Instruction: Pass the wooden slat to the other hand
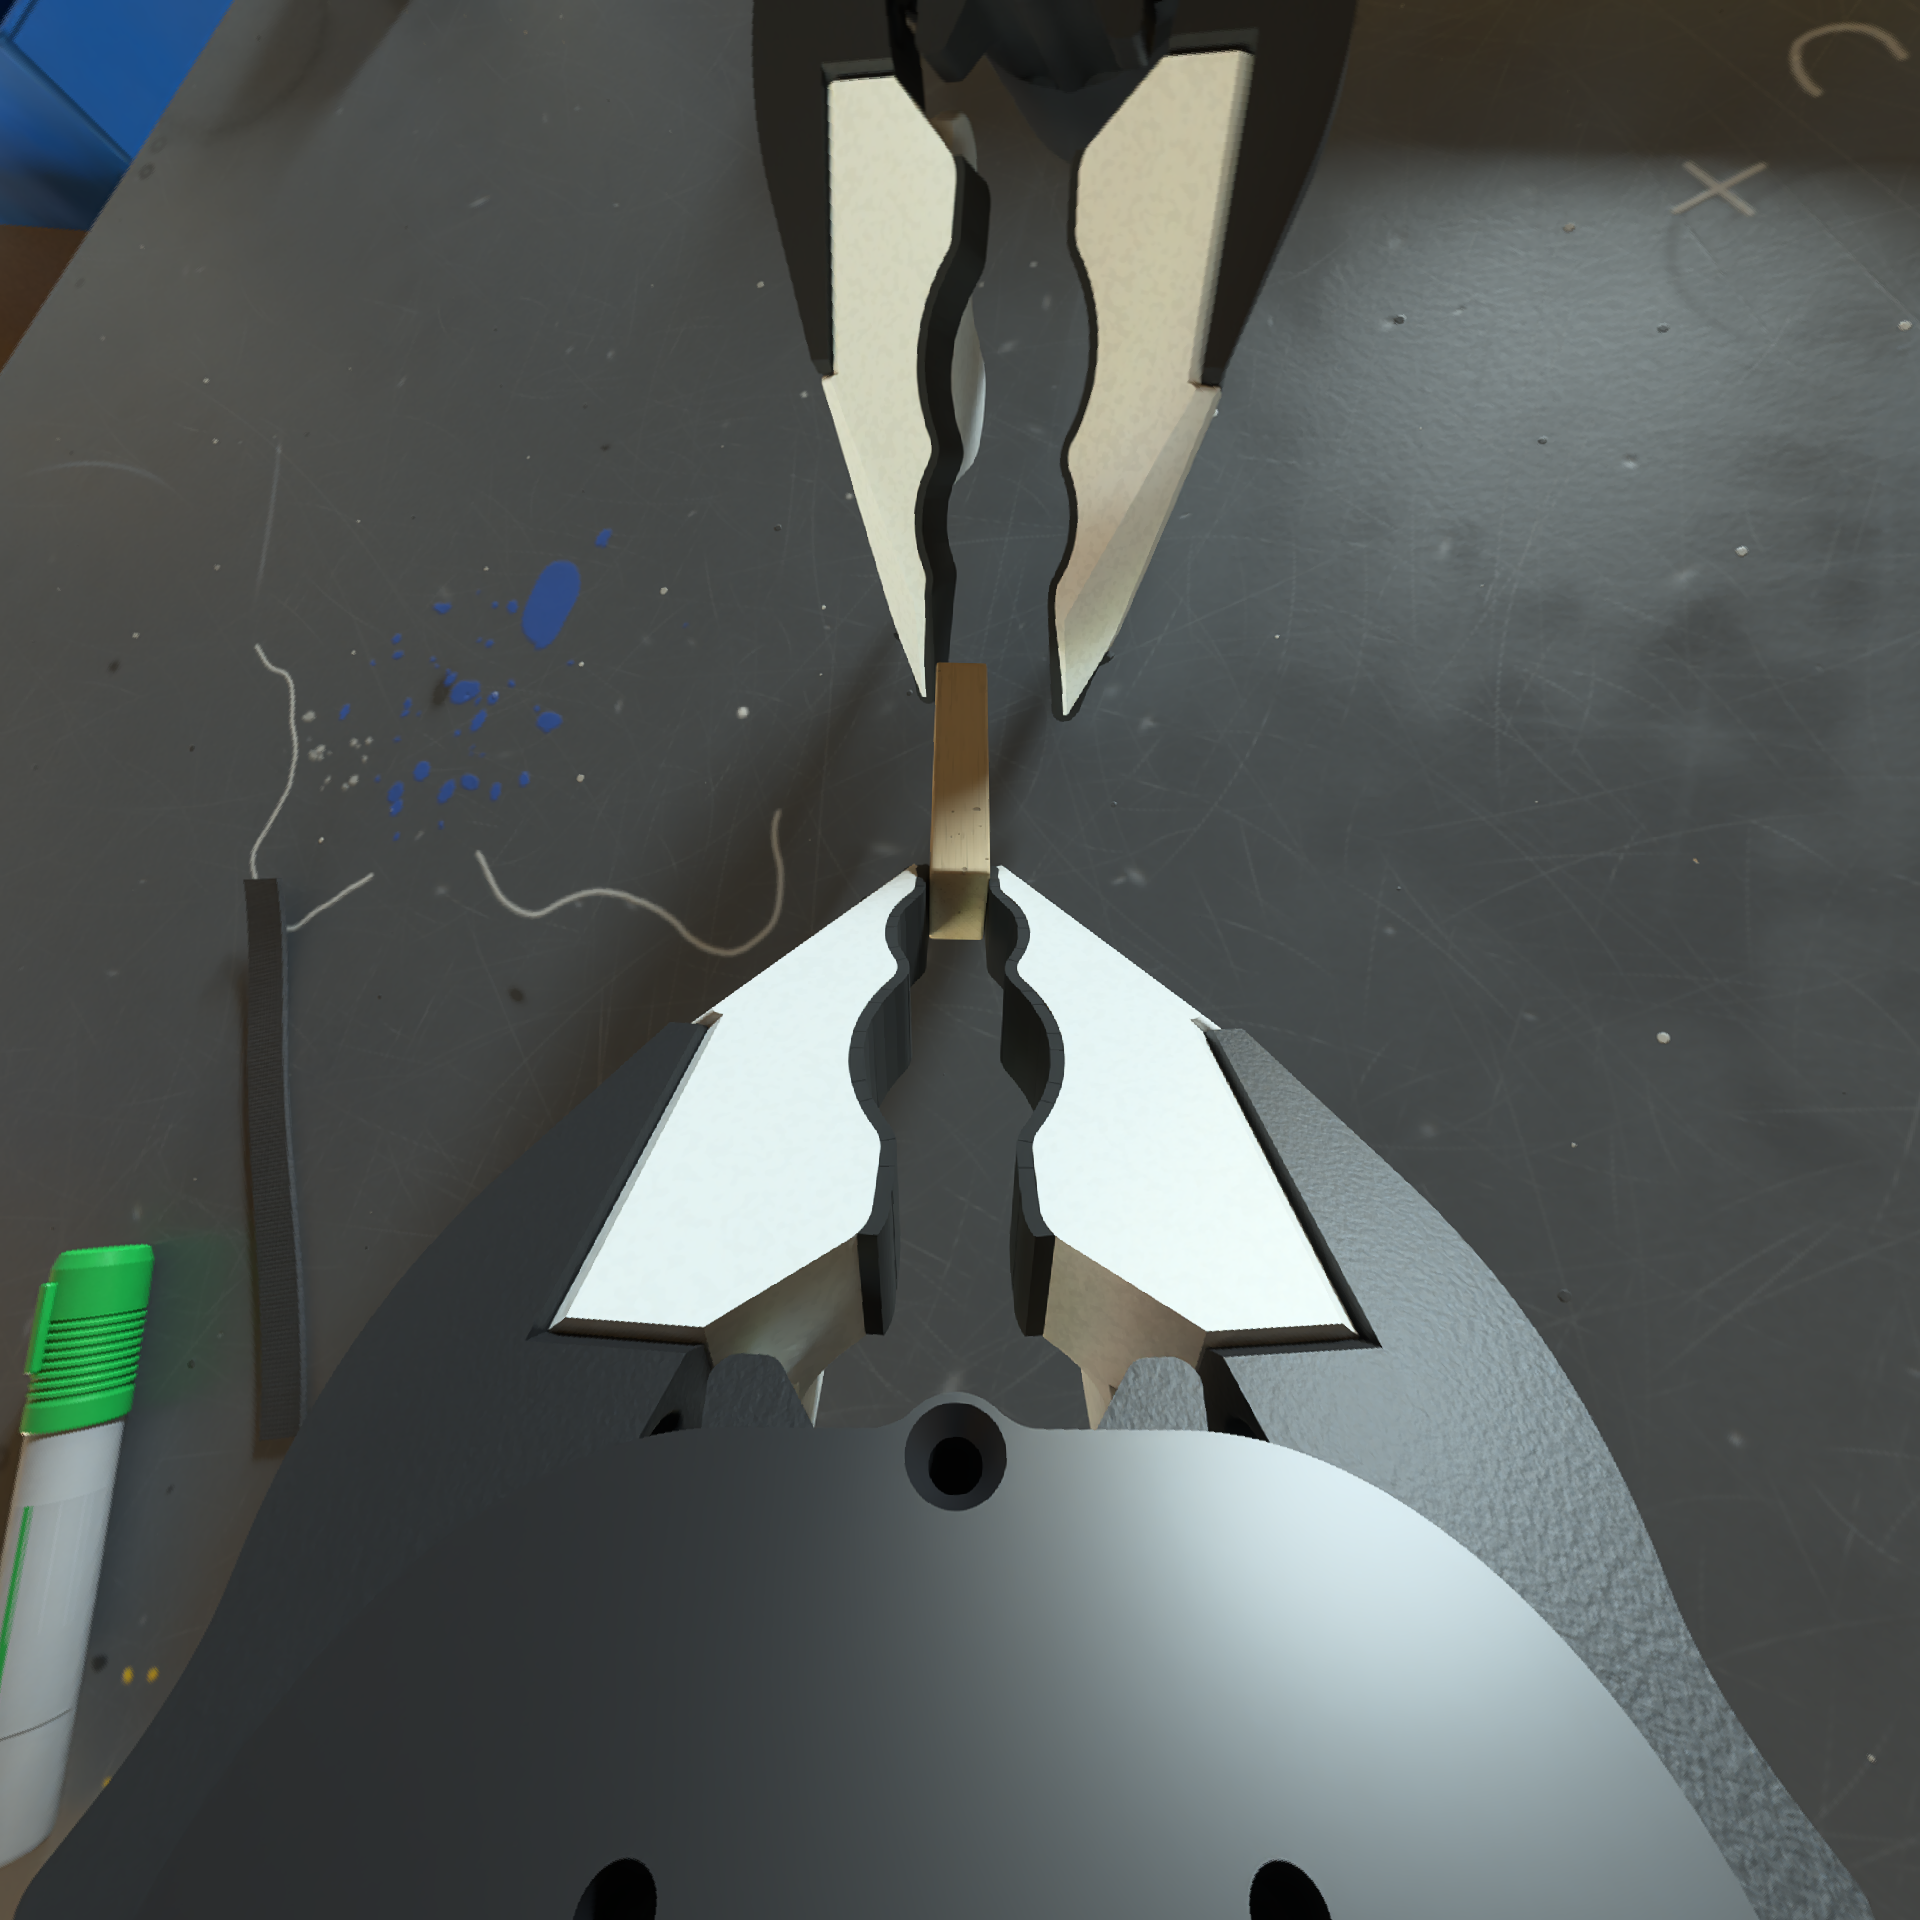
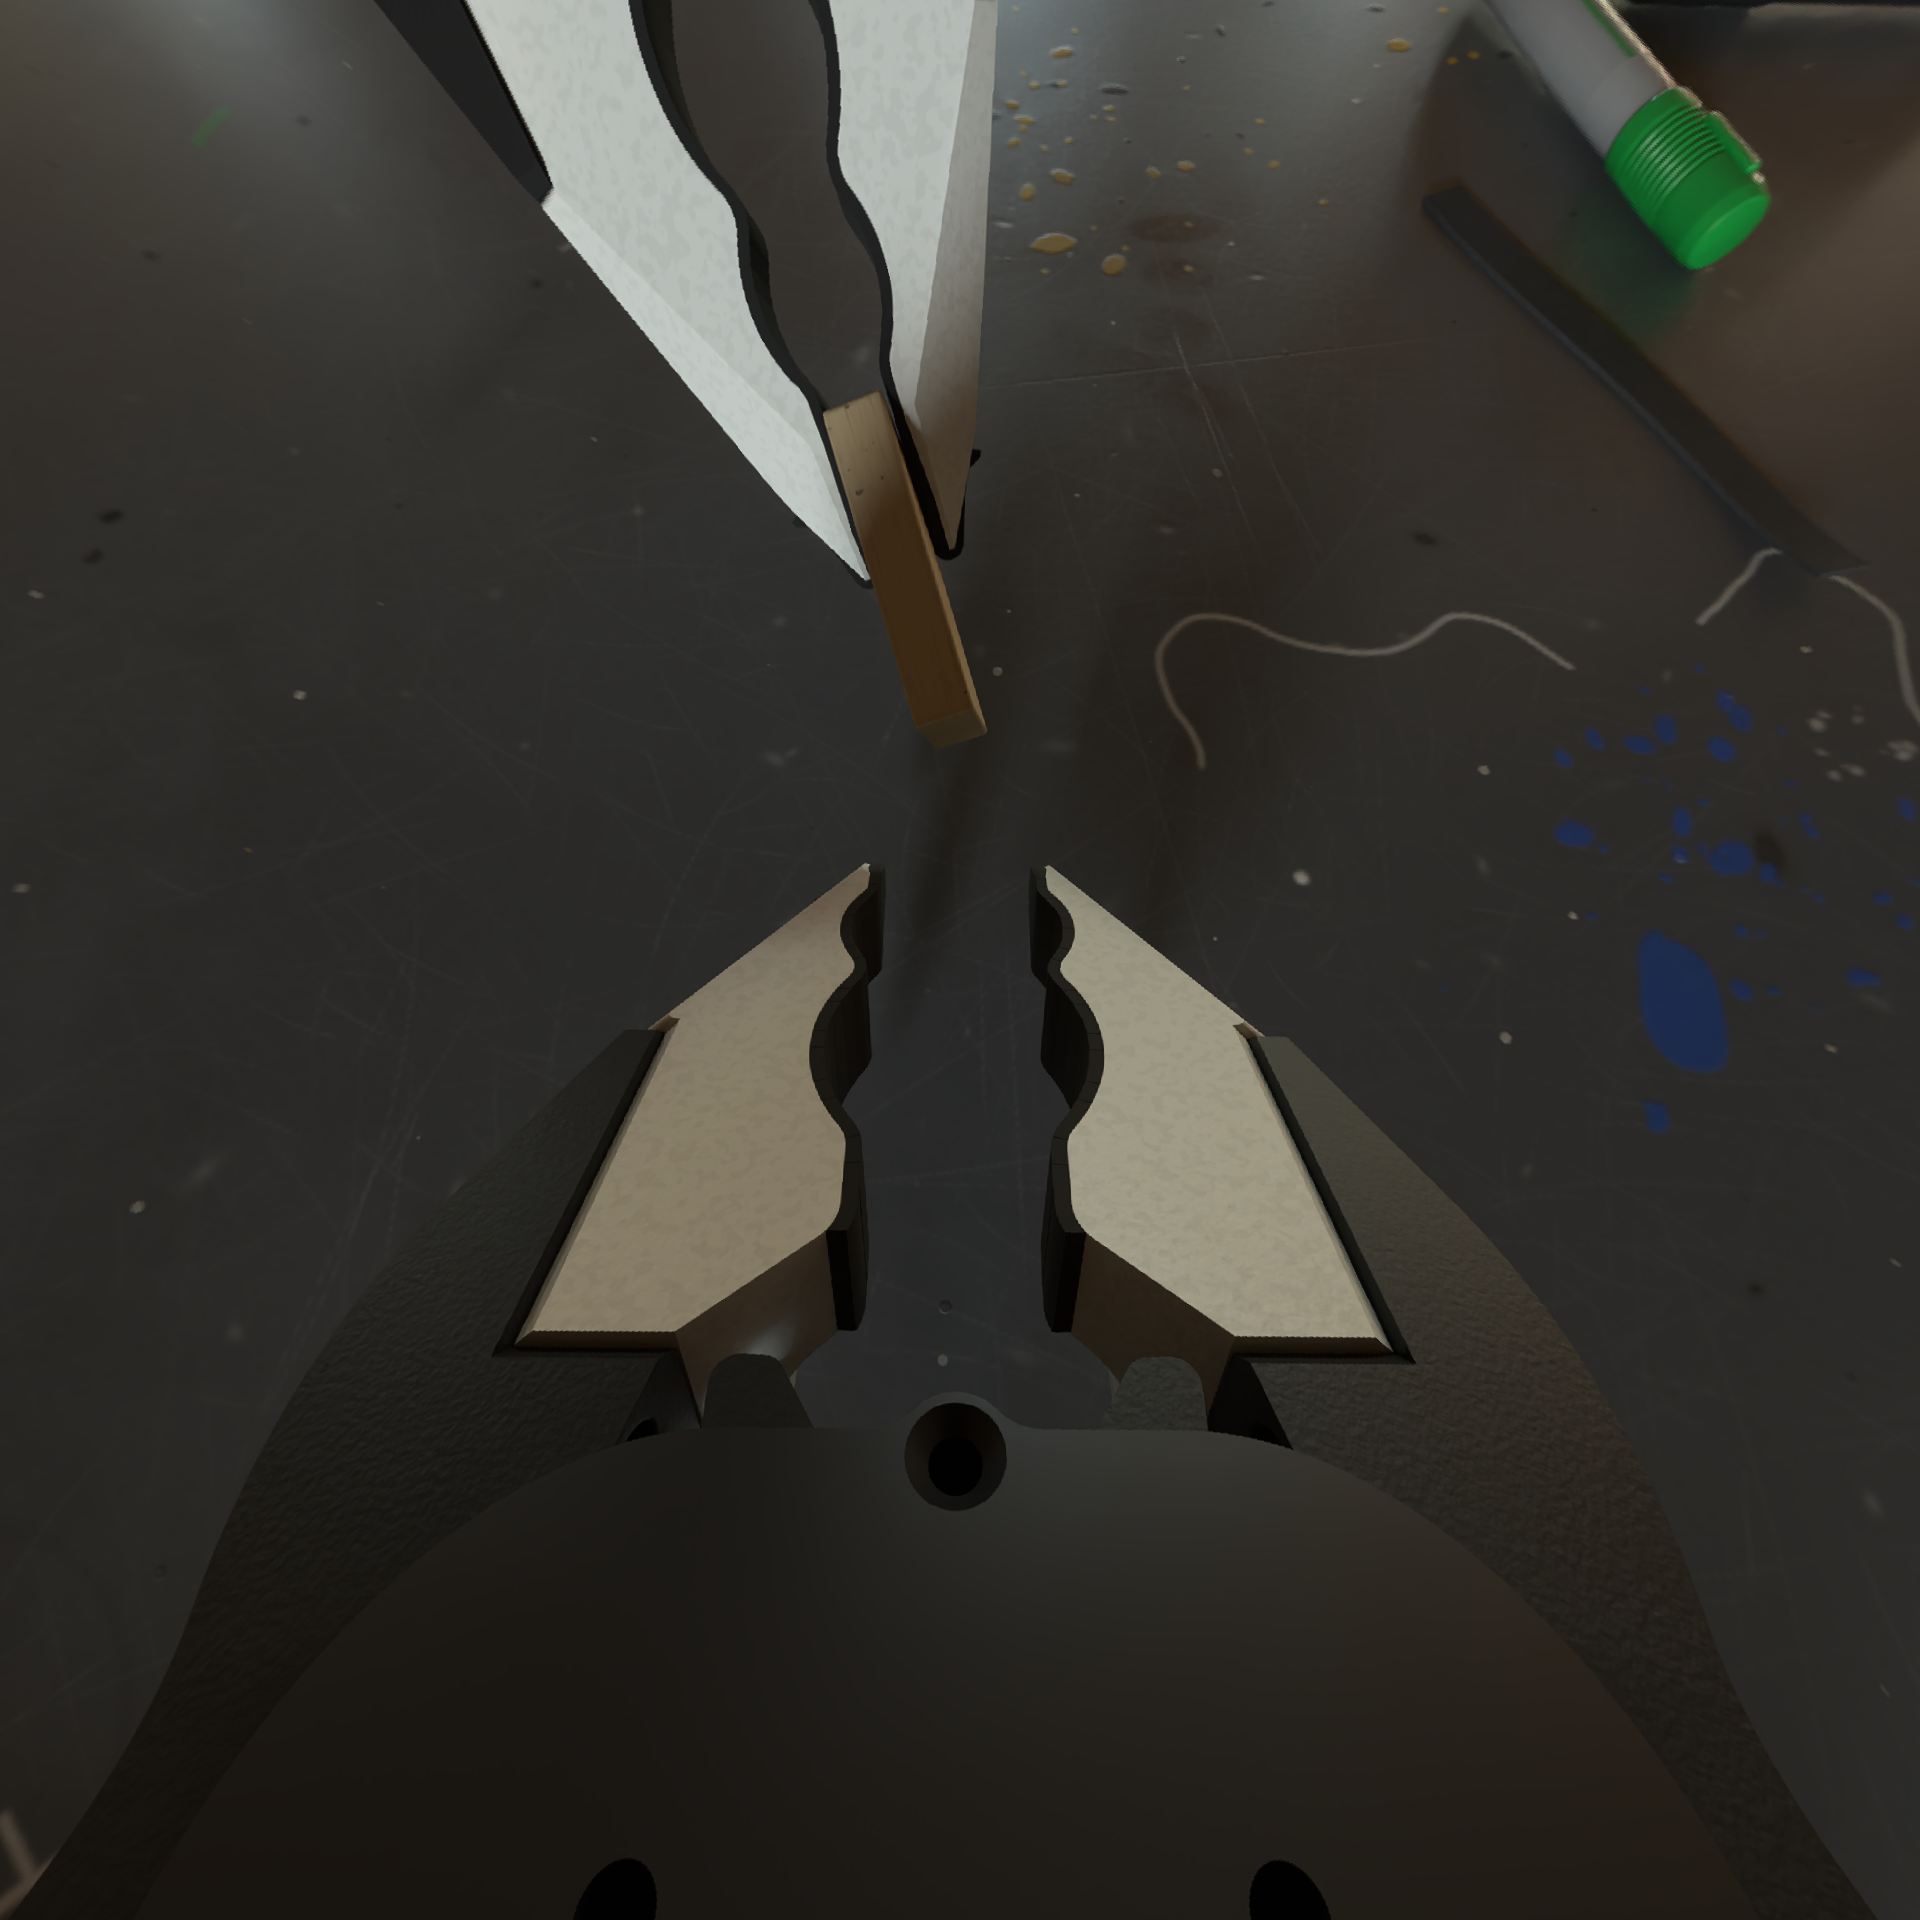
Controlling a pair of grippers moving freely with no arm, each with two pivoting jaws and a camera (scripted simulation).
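The wooden slat (image 1: 958,779) is a short, light brown strip. My left gripper (image 1: 956,883) is shut on its near end and holds it above the dark table (image 1: 1455,831), pointing straight ahead. My right gripper (image 1: 997,701) faces it from the far side with its jaws open, and the slat's far end reaches about level with its fingertips. In the right wrist view, my right gripper (image 2: 956,878) is open and empty. The slat (image 2: 920,613) hangs tilted from the left gripper (image 2: 904,561), and its free end stops short of the right fingertips.
A green-capped marker (image 1: 73,1455) (image 2: 1662,156) lies beside a black strip (image 1: 272,1143) (image 2: 1621,384). White thread (image 1: 623,904) (image 2: 1351,644) and blue paint spatter (image 1: 551,603) (image 2: 1683,997) mark the table. A blue box (image 1: 62,94) stands at the far left corner.
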